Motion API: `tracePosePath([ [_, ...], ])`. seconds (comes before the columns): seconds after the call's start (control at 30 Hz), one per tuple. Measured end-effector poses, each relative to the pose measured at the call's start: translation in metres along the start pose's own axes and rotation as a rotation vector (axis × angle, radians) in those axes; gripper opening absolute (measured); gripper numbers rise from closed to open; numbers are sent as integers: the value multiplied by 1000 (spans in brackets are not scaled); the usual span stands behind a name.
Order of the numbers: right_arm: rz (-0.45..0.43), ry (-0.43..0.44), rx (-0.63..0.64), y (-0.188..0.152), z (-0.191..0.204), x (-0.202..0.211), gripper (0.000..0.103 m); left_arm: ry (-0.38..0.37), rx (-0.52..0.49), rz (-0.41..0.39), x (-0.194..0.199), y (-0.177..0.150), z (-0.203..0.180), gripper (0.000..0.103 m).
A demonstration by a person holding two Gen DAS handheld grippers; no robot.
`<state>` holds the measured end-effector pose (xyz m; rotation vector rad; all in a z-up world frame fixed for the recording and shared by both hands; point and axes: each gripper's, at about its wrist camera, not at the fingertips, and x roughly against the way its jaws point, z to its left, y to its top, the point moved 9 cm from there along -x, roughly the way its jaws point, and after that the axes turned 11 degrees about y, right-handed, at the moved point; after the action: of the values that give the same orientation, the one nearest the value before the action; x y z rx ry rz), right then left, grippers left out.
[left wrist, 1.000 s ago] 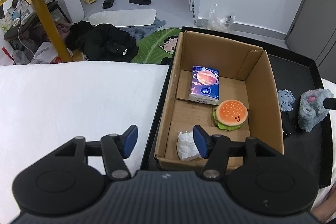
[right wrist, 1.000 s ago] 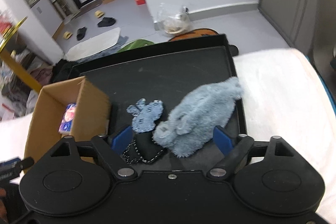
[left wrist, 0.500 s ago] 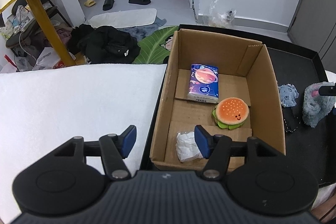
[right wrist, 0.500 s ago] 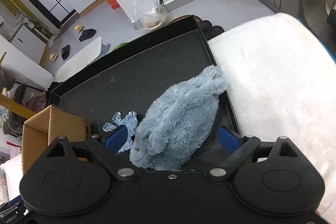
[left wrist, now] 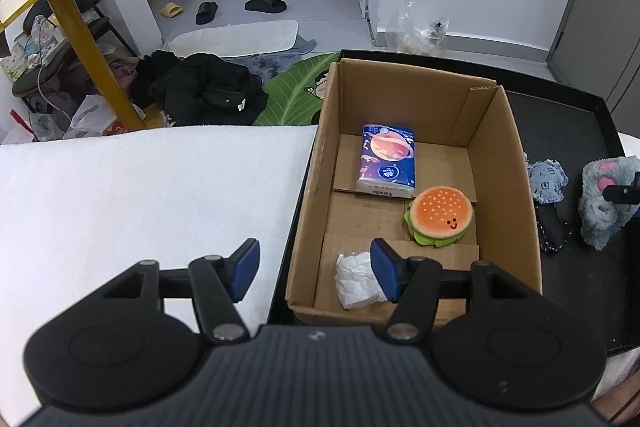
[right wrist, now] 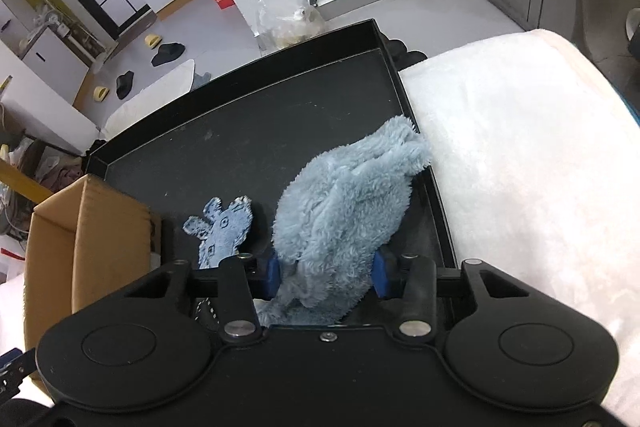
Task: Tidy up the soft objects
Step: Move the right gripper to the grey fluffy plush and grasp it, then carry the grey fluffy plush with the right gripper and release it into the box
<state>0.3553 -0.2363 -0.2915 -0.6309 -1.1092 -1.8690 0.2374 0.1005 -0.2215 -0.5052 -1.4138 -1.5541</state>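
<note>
Right tongs (right wrist: 326, 277) are squeezing the fluffy grey-blue plush (right wrist: 344, 223), blue pads pressing into its fur on both sides. The plush is lying on the black tray (right wrist: 240, 147), its far end touching the tray's right rim next to the white blanket (right wrist: 520, 167). Just left of the plush, a small denim animal patch (right wrist: 222, 229) is lying on the tray, a black beaded item partly hidden under the tongs body. Left tongs (left wrist: 314, 269) are hanging wide apart with nothing between them, straddling the near left wall of the cardboard box (left wrist: 516, 187). Inside the box, a tissue pack (left wrist: 387, 159) with a planet print is lying flat, a burger plush (left wrist: 439, 215) is sitting just beside it, and a crumpled white tissue (left wrist: 356, 281) is sitting at the near end. The box is standing on the tray's left part.
</note>
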Motion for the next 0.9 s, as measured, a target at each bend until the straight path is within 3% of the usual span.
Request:
tracePosePath([
  [0.3,-42,18,21,1,16,33,42,-14,16,-20,7,1,3,60],
  [0.9,-86,109,145,22,96,66,43,-61,70,-15,7,1,11,60],
])
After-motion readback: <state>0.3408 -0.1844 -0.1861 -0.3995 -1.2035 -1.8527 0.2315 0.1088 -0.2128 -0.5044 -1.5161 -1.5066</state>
